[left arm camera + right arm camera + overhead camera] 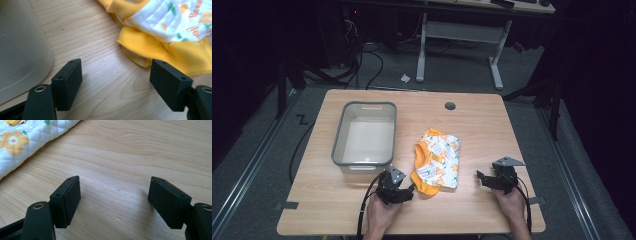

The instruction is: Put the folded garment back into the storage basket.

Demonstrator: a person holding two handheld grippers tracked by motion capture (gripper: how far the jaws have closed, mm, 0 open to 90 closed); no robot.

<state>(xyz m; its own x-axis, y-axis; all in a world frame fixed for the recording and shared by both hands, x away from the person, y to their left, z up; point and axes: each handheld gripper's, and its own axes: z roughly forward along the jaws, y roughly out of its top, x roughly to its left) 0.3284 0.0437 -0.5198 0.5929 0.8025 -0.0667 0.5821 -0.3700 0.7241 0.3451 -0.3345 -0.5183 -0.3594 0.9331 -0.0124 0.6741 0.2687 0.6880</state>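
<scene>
A small folded garment, white with an orange flower print and yellow-orange trim, lies on the wooden table right of centre. My left gripper rests near the garment's lower left corner, open. In the left gripper view the open jaws frame bare wood, with the yellow hem just beyond the right one. My right gripper sits on the table to the right of the garment, apart from it. Its jaws stand open over bare wood, and the quilted cloth lies off to the upper left.
A grey translucent plastic bin stands on the left half of the table, close to my left gripper; its wall is at the left of the left gripper view. A cable hole marks the far edge. A white desk frame stands behind.
</scene>
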